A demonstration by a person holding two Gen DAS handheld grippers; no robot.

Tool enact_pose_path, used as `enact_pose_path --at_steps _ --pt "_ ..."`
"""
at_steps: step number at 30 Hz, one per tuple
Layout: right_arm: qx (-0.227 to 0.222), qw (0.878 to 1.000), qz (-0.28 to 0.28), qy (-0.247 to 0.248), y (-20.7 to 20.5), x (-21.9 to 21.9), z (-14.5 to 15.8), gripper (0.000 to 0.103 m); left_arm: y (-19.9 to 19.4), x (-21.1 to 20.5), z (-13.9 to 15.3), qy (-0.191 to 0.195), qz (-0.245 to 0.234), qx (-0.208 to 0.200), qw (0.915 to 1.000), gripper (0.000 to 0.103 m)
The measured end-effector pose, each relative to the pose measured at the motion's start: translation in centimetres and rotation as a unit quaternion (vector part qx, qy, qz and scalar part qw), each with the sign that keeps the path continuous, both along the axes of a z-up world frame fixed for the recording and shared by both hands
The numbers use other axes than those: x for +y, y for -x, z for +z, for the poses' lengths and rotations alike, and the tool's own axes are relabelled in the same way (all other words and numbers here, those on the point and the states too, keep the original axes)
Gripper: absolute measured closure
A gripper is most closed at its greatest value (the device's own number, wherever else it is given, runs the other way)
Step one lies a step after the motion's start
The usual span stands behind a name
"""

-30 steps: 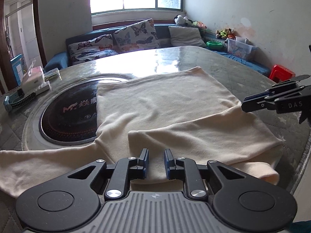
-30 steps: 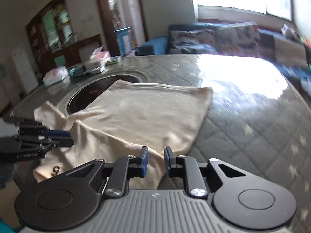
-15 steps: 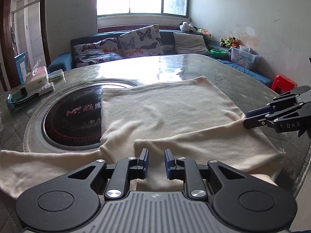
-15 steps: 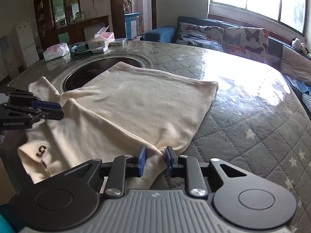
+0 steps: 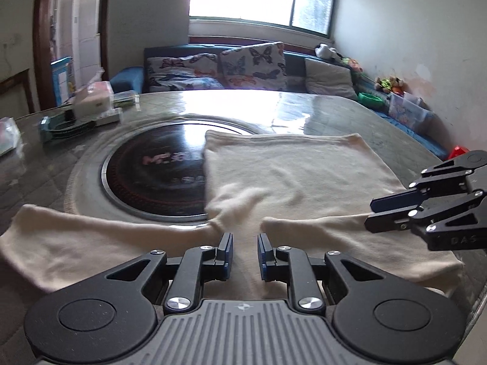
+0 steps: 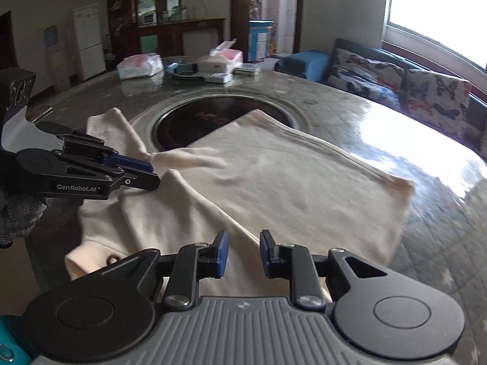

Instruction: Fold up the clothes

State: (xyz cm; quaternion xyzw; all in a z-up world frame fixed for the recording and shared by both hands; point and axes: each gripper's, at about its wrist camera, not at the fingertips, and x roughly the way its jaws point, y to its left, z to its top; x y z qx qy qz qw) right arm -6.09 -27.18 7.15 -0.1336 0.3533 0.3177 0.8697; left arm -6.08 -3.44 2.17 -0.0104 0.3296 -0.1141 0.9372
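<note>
A cream long-sleeved garment lies flat on the round table, also in the right wrist view. One sleeve is folded across its near edge; the other sleeve stretches out to the left. My left gripper is open and empty, just above the near edge by the folded sleeve's end. It also shows at the left of the right wrist view. My right gripper is open and empty above the garment's near right part. It also shows in the left wrist view.
A dark round hotplate is set in the table, partly under the garment. Tissue boxes and small items stand at the table's far side. A sofa with butterfly cushions stands behind. The table edge is close below me.
Both grippers have swung leftward; the views now face more toward the hotplate and outstretched left sleeve. Both jaws stay open; the right looks slightly wider. The garment has not visibly moved.
</note>
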Motion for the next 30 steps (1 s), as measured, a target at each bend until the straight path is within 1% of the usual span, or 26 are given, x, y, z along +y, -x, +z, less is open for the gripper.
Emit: enact_pose_path --at_steps 5,9,12,15,18,21,22,25,30 --pt "0.005 0.999 0.049 -0.003 -0.6 3.9 -0.4 0.082 1.4 3.6 0.9 -0.009 0.063 -0.013 0.9979 0.084" --pt "0.008 0.997 0.074 -0.002 -0.9 6.5 -1.0 0.082 1.8 6.9 1.1 -0.012 0.126 -0.01 0.9919 0.084" --pt "0.009 0.997 0.081 0.004 -0.9 7.7 -1.7 0.082 1.9 9.2 1.2 -0.018 0.173 -0.008 0.9847 0.083" --pt "-0.003 0.996 0.093 0.006 0.0 8.1 -1.2 0.082 2.1 11.2 1.3 -0.025 0.214 -0.011 0.9764 0.081" --pt "-0.005 0.994 0.113 0.003 0.8 8.3 -0.8 0.082 1.9 13.0 0.9 -0.026 0.262 -0.007 0.9647 0.076" --pt "0.004 0.993 0.12 0.014 0.9 9.1 -1.6 0.082 1.7 14.6 0.4 -0.02 0.298 0.005 0.9544 0.075" --pt "0.002 0.993 0.12 0.013 1.0 9.2 -1.7 0.082 1.6 15.0 0.2 -0.018 0.308 0.009 0.9512 0.075" --pt "-0.001 0.993 0.116 0.006 1.0 8.9 -1.0 0.082 1.0 15.7 -0.1 -0.018 0.321 0.017 0.9468 0.075" --pt "-0.021 0.994 0.106 -0.006 1.6 7.7 0.6 0.082 0.1 16.3 -0.6 0.003 0.325 0.024 0.9454 0.078"
